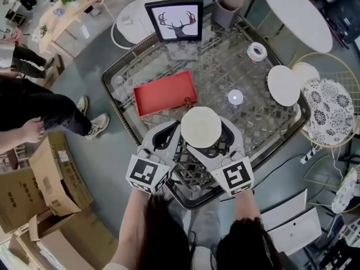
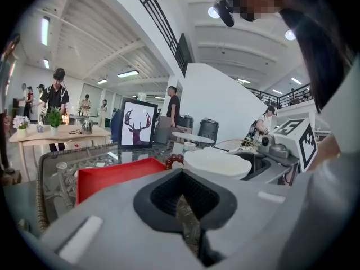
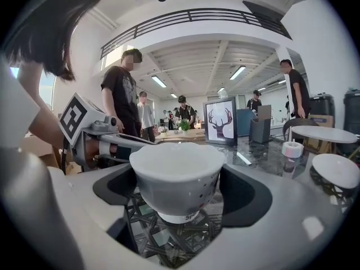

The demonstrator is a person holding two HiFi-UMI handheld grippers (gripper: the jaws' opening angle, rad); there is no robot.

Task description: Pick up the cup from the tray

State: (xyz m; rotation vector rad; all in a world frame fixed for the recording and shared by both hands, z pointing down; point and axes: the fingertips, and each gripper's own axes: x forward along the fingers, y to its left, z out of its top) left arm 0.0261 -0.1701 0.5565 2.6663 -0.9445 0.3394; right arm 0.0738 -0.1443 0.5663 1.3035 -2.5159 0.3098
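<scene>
- The worktop (image 1: 270, 122) is a glass sheet over a woven lattice, bounded by a raised wicker rim. It carries every item listed below.
- The red tray (image 1: 165, 93) lies flat on the left half of the worktop, with its long side slightly tilted in the head view.
- The framed deer picture (image 1: 174, 21) stands upright at the far edge of the worktop, beyond the tray.
- The right gripper (image 3: 180, 187) is over the near edge of the worktop. Its jaws are spread wide, with a dark pad against each side of the cup.
- The left gripper (image 2: 180, 173) is just beside the right one, on its left. Its jaws are brought together at the tips with nothing between them.
- The white plate (image 1: 283, 85) rests on the right side of the worktop, well apart from the tray.
- The white cup (image 1: 201, 126) is upright between the right gripper's jaws. Its foot is clear of the lattice, and it is off the tray, just beyond the tray's near right corner.
- The tape roll (image 1: 256, 51) lies flat near the far right corner.
</scene>
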